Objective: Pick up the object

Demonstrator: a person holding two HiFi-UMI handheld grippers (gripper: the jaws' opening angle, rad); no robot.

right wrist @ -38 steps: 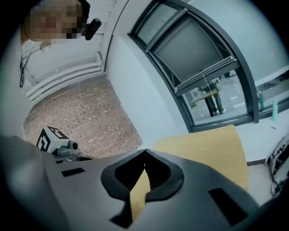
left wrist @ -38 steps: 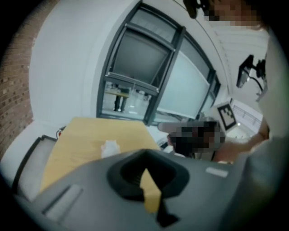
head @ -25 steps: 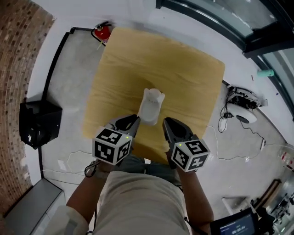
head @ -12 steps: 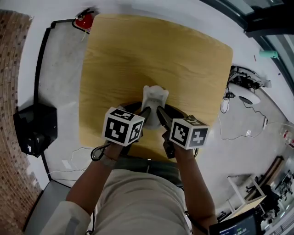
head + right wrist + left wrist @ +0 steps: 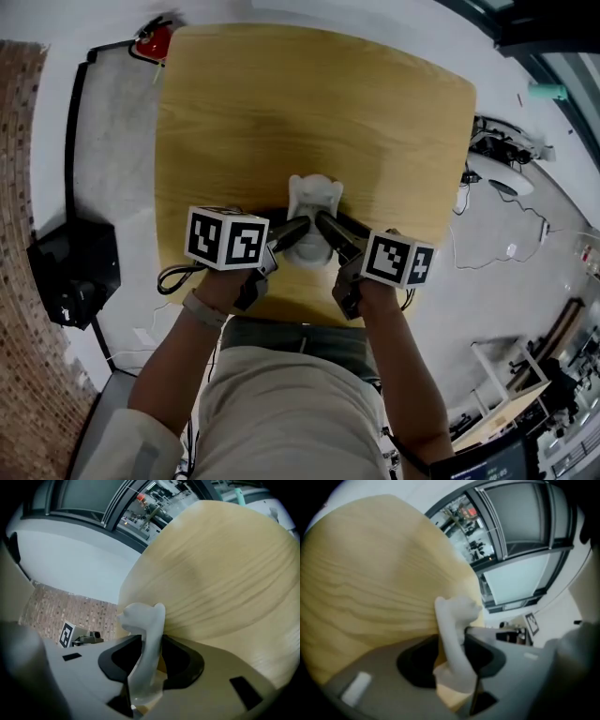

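Observation:
A white sculpted figure (image 5: 312, 199) stands upright on the wooden table (image 5: 281, 103), near its front edge. Both grippers meet at the figure's lower part. My left gripper (image 5: 292, 232) reaches in from the left and my right gripper (image 5: 328, 227) from the right. In the left gripper view the figure (image 5: 457, 616) rises between the two dark pads of the left gripper (image 5: 451, 656). In the right gripper view the figure (image 5: 143, 616) likewise stands between the pads of the right gripper (image 5: 150, 660). Both pairs of jaws are opening, with the figure between them.
A red fire extinguisher (image 5: 153, 41) stands on the floor by the table's far left corner. A black box (image 5: 75, 272) sits on the floor to the left. Cables and a white device (image 5: 497, 173) lie on the floor to the right.
Both grippers moved forward from the table's front edge to the white figure. Their jaws, shut before, opened and now stand on both sides of its lower part.

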